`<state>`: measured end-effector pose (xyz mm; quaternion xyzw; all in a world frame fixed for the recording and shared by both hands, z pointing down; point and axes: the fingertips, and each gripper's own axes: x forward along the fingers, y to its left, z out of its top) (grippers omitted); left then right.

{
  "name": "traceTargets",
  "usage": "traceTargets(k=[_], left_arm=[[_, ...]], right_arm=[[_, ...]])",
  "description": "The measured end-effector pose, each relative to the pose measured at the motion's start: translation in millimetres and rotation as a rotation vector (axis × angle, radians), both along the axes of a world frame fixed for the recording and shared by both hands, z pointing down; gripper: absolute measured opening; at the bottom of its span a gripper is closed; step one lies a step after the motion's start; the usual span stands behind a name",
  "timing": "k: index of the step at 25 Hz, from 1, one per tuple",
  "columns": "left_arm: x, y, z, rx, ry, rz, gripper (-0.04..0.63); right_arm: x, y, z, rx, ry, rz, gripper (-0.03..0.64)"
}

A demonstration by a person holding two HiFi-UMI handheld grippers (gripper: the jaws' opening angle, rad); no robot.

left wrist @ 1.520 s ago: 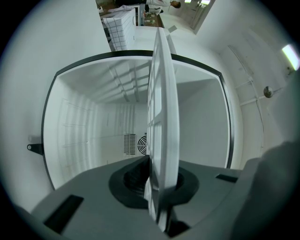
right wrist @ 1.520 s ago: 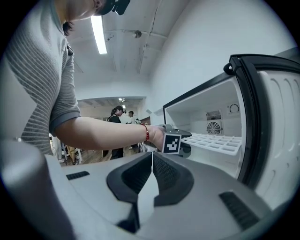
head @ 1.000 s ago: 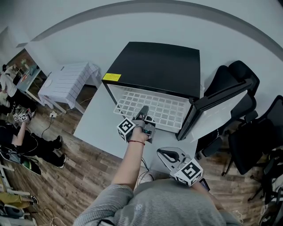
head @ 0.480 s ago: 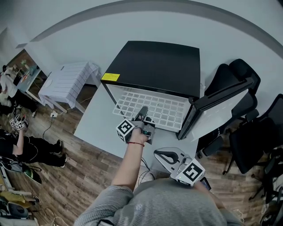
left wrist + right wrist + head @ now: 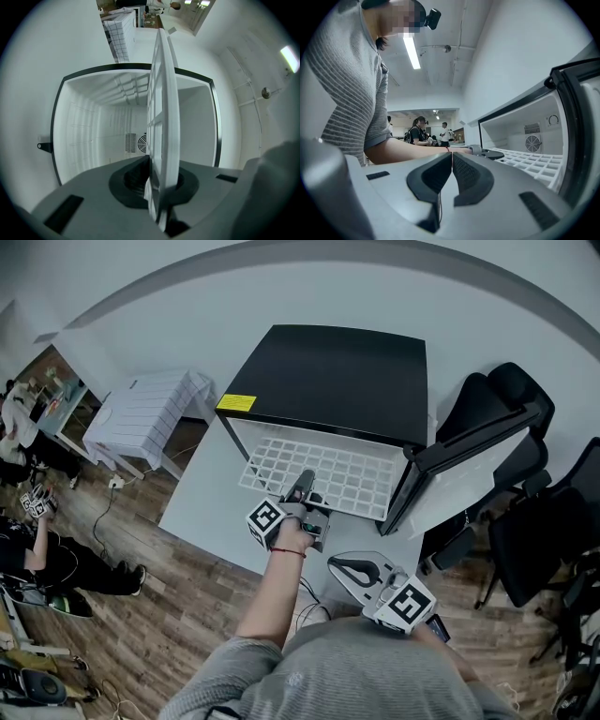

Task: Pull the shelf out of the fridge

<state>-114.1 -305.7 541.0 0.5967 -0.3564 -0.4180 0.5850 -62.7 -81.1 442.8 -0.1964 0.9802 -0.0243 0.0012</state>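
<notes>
Grey bench (image 5: 202, 502) fills the middle of the head view, with wooden floor (image 5: 141, 615) at the lower left and black office chairs (image 5: 525, 521) at the right edge. On the bench stands a small black fridge (image 5: 328, 381), in the upper centre of the frame. Its door (image 5: 469, 460) is swung open to the right.

The white grid shelf (image 5: 328, 470) is partly out of the fridge. Its back part sits in the opening, and its front part reaches out over the bench toward the person.

The left gripper (image 5: 305, 479) is at the front edge of the shelf, just below the centre of the frame. In the left gripper view the shelf edge runs between the two jaws, and they pinch it from both sides. Behind it the white inside of the fridge with a round fan grille is visible.

The right gripper (image 5: 342, 565) is lower and to the right, near the person's body and apart from the shelf. In the right gripper view its jaws are pressed together with nothing between them.

At the left edge of the head view some people are on the floor, too small to tell more.
</notes>
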Motion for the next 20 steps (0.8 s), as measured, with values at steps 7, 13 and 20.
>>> traceTargets(k=[7, 13, 20], left_arm=[[-3, 8, 0, -0.002, -0.003, -0.001, 0.037], [-4, 17, -2, -0.003, 0.001, 0.003, 0.037], [-7, 25, 1, -0.007, 0.001, 0.009, 0.037]], right_arm=[[-3, 0, 0, -0.002, -0.001, 0.004, 0.014], [-7, 2, 2, -0.003, 0.002, -0.001, 0.014], [-9, 2, 3, 0.001, 0.009, -0.001, 0.014]])
